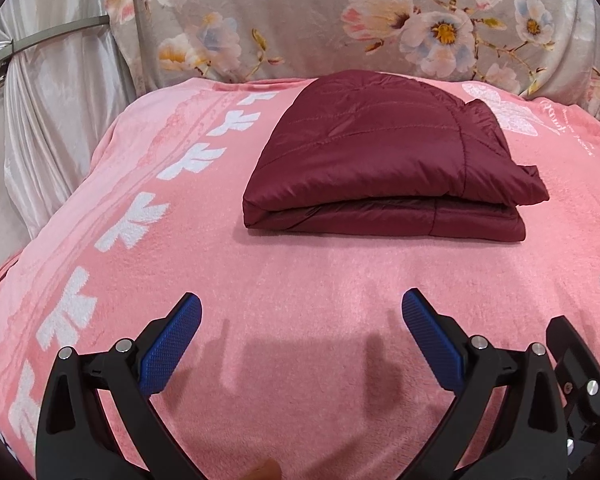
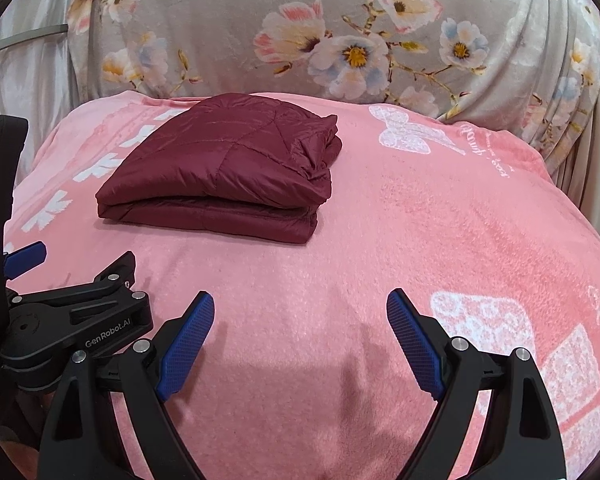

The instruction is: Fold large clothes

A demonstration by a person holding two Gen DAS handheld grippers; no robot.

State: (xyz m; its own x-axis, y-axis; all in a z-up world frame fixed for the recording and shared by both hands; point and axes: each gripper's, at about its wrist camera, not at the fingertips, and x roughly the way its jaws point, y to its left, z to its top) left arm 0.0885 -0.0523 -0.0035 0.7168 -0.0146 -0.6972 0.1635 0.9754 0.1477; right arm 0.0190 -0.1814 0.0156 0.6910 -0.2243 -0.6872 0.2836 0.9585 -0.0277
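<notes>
A dark red quilted jacket [image 1: 384, 160] lies folded into a thick rectangular stack on the pink blanket [image 1: 300, 280]; it also shows in the right wrist view [image 2: 224, 172]. My left gripper [image 1: 300, 304] is open and empty, held above the blanket in front of the jacket. My right gripper [image 2: 300, 304] is open and empty, in front of the jacket and to its right. The left gripper's body [image 2: 72, 320] shows at the left edge of the right wrist view.
The pink blanket [image 2: 420, 240] has white leaf and butterfly prints. A grey floral cloth [image 1: 300, 20] hangs behind it, with shiny silver drapes [image 1: 52, 100] at the left. The blanket drops off at its left and right edges.
</notes>
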